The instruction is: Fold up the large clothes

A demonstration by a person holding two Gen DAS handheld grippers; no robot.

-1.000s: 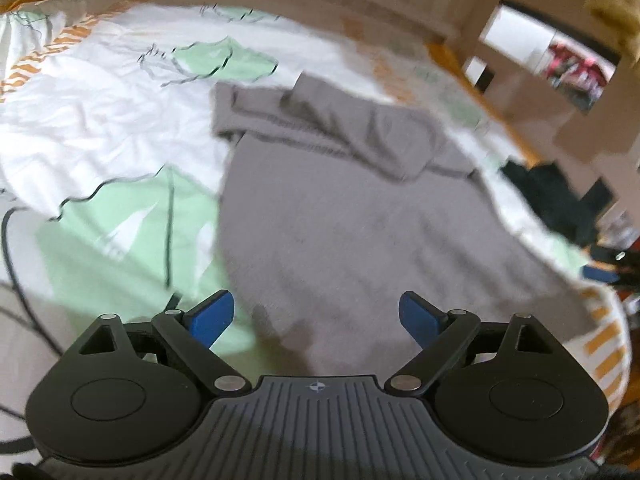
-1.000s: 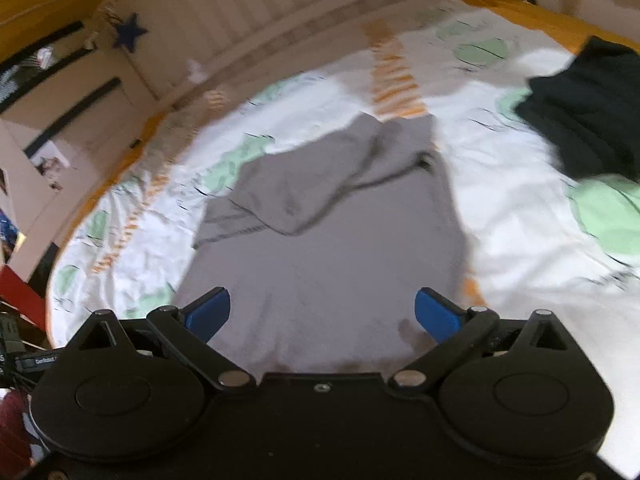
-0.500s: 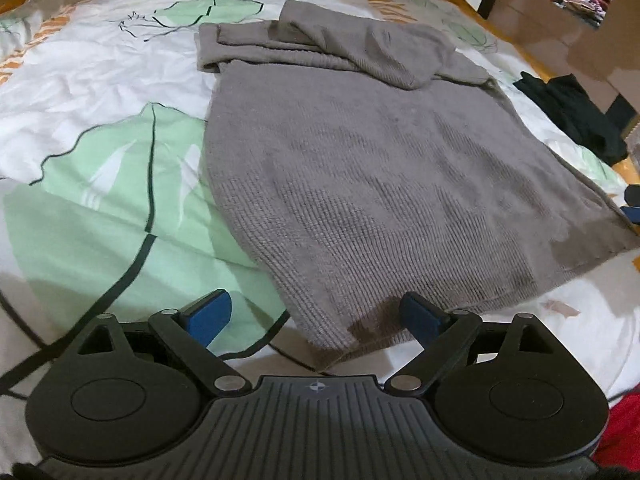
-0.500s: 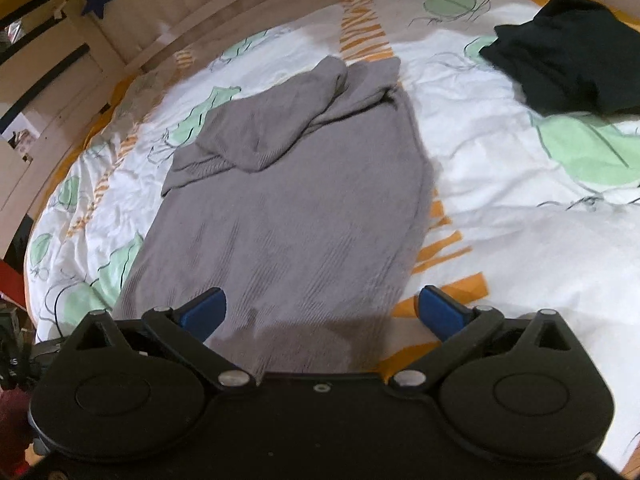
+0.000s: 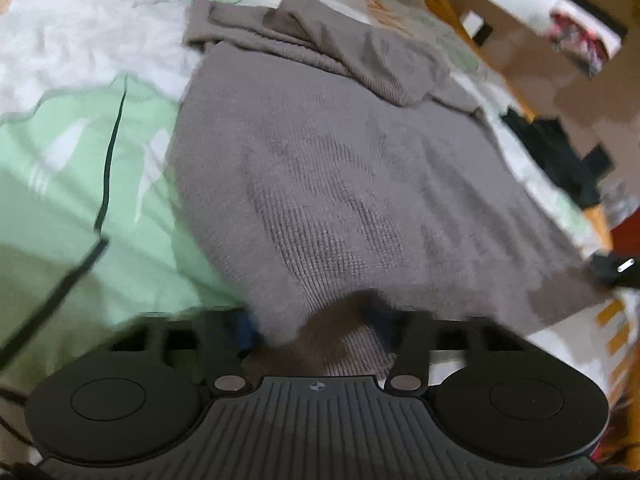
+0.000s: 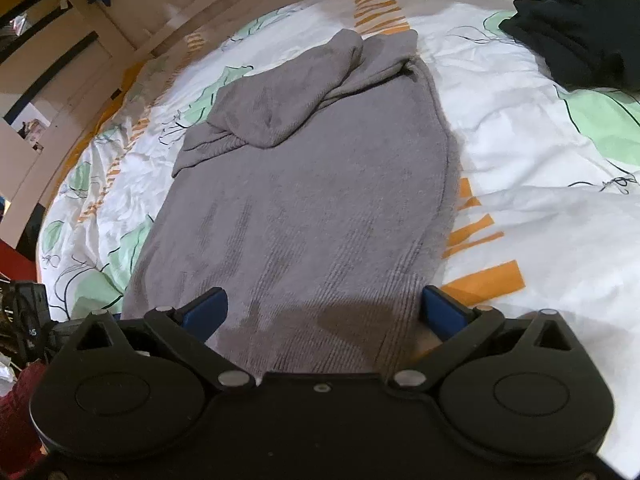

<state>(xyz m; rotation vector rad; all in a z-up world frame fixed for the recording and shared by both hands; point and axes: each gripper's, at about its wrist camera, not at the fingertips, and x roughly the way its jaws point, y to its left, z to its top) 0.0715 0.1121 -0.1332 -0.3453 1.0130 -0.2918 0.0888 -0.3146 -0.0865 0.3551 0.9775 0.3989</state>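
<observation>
1. The grey sweater [image 6: 304,208] is spread on the bedspread [image 6: 540,152], sleeves folded at 12 o'clock.
2. Its hem is pinched by the left gripper [image 5: 316,328].
3. The right gripper [image 6: 322,308] is held spread over the hem.
4. Dark clothes [image 6: 580,28] lie at 2 o'clock.

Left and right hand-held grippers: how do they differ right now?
The left hand-held gripper has closed on the grey sweater hem; the right hand-held gripper is wide open, hem between its fingers, ungripped. The left view is blurred, the right sharp. Both are at the near hem.
</observation>
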